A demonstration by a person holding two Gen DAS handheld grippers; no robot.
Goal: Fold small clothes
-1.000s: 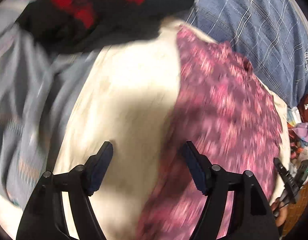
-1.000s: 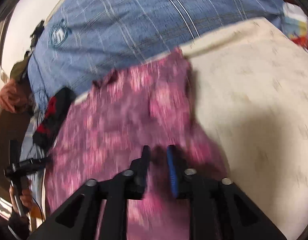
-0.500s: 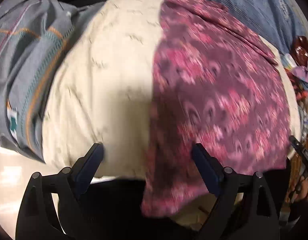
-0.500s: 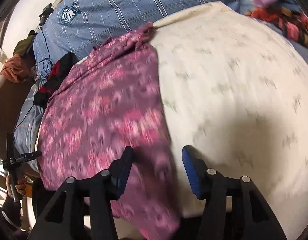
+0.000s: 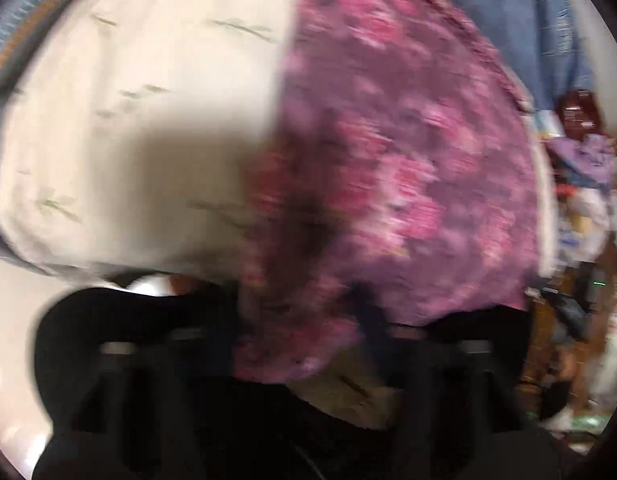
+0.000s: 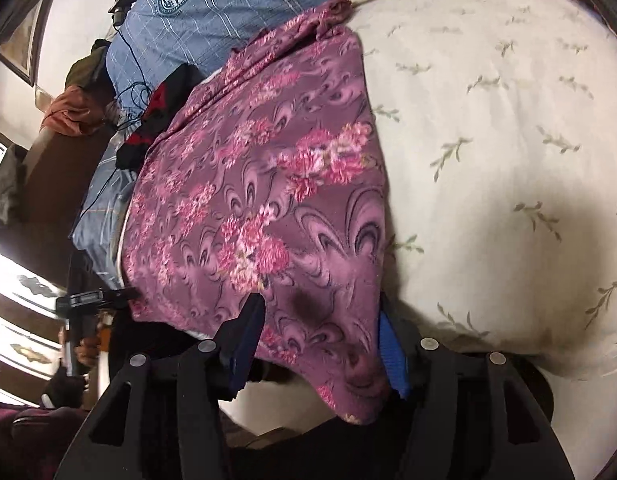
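At the near edge of the bed, the right gripper [image 6: 316,336] is seen with its black and blue fingers spread wide, the hanging corner of the purple cloth with pink floral print [image 6: 260,184] lying between them. In the blurred left wrist view, the left gripper [image 5: 300,344] is set at another near corner of the same cloth [image 5: 396,168]; whether it is gripped cannot be told. The cloth is spread flat along one side of the cream leaf-patterned bedcover [image 6: 488,128], reaching its far edge. Beyond it, a blue checked quilt [image 6: 228,4] is bunched.
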